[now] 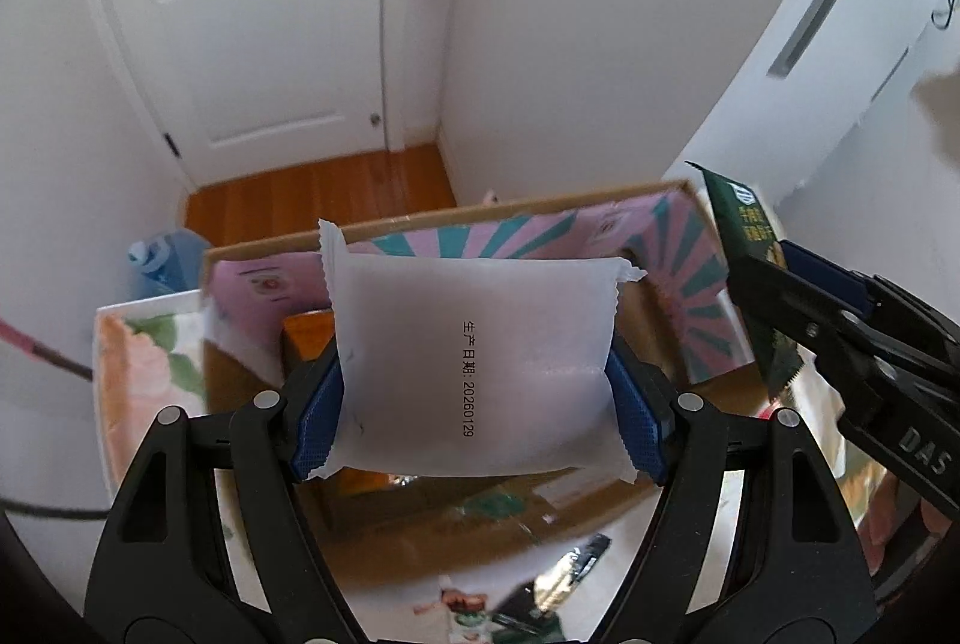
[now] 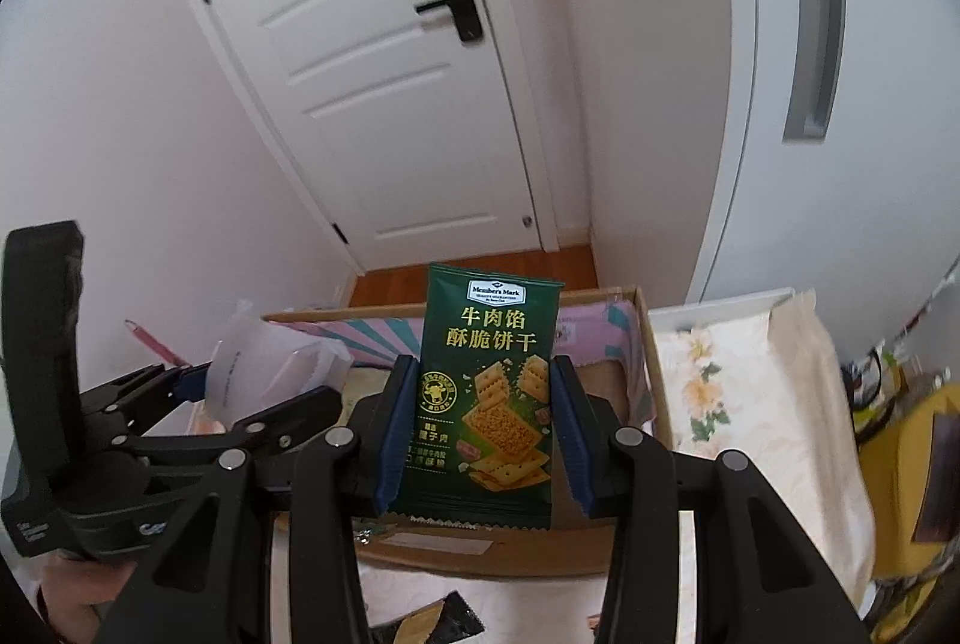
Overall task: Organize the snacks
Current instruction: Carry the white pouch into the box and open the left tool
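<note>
White walls and a panelled door [image 2: 384, 62] close off the far end of the room, with a strip of wooden floor [image 1: 318, 188] running up to them. Nearer in, a cardboard box [image 1: 480, 218] stands open on a table covered with a flowered cloth [image 2: 744, 404]; its inner wall carries pink and teal stripes.

Both grippers are loaded. The left gripper [image 1: 474, 392] is closed on a white packet [image 1: 474, 350], its blue pads pressing the packet's two side edges, so the packet stands face-on to the camera with the printed date running down it. The right gripper [image 2: 480, 422] is closed on a green cracker packet [image 2: 489, 392] in the same way, gripped at its long sides, long axis upright, top seam uppermost.

Each packet hangs above the box's opening, not yet inside it. Seen from the left wrist, the green cracker packet sits off to the right, by the box's right-hand wall; seen from the right wrist, the white packet is to the left, over the box's left part. The two grippers are side by side and near each other but not touching.

My reading is that the box lies below and ahead of both, so either packet should go down rather than sideways. Neither hand looks clearly nearer. A few other snack packets [image 2: 432, 623] lie on the table in front of the box.
</note>
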Demonstrator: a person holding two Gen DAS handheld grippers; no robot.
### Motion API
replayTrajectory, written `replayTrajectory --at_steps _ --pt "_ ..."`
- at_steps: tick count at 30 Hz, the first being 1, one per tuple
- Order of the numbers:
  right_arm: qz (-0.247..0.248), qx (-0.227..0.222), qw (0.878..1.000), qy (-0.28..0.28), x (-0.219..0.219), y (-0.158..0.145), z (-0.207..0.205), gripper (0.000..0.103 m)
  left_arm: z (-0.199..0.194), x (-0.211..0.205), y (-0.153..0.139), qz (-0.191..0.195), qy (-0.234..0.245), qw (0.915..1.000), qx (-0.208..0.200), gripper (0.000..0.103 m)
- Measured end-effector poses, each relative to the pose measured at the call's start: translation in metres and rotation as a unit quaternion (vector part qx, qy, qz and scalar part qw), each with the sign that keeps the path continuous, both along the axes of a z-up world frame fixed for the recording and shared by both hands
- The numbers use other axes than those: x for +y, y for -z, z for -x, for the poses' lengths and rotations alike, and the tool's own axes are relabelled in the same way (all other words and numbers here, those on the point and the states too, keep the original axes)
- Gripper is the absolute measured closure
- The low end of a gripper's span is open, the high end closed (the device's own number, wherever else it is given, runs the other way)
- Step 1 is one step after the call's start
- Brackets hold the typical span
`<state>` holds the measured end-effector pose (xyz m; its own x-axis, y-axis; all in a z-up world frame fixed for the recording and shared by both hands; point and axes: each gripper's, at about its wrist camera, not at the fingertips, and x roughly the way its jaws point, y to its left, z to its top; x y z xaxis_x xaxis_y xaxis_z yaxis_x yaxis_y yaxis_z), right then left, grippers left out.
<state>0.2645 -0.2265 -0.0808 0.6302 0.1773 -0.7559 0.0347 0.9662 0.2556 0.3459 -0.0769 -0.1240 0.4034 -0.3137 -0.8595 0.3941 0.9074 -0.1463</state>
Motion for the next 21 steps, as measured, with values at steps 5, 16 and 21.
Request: replayTrajectory --at_steps 5,16,21 --pt "-0.004 0.035 0.999 0.021 -0.001 0.024 -0.006 0.063 -0.010 -0.010 0.032 -0.012 0.022 0.9994 0.025 0.029" --pt "-0.003 0.059 0.997 0.042 -0.012 0.037 -0.009 0.063 -0.002 -0.021 0.030 -0.070 0.045 0.9958 -0.038 0.000" --pt "-0.005 0.064 0.997 0.034 -0.013 0.035 -0.007 0.063 0.011 -0.003 0.023 -0.066 0.023 0.9970 -0.032 0.000"
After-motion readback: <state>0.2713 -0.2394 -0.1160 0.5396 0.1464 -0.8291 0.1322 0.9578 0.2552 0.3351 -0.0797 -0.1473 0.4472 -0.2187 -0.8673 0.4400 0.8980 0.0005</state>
